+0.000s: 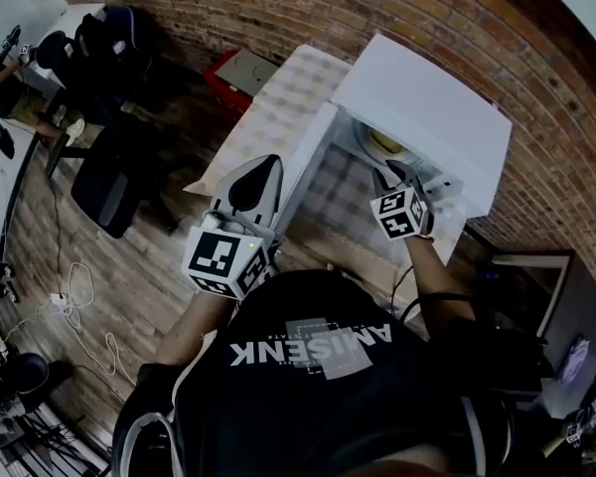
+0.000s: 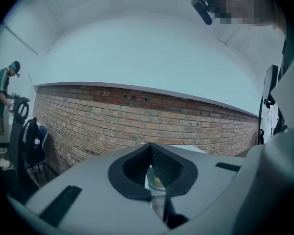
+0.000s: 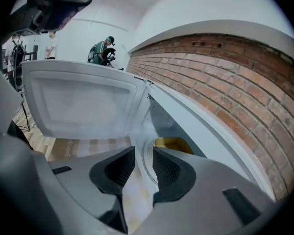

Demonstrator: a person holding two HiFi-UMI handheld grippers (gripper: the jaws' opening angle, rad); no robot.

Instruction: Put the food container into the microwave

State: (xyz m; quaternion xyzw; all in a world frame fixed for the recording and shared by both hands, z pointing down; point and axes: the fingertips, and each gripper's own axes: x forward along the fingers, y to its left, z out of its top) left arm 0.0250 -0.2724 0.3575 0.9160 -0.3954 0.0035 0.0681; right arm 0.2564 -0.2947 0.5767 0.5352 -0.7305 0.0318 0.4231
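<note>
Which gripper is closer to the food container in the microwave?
Right. The right gripper is at the opening of the microwave, just before the food container. The left gripper is farther back, outside, by the open door.

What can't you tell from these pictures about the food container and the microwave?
- Food container: right gripper view shows only a yellow edge past the right gripper's jaws; lid and contents can't be told.
- Microwave cavity: head view, mostly covered by its own top and the right gripper.
- Left gripper view: the left gripper's body hides nearly everything below the brick wall.
</note>
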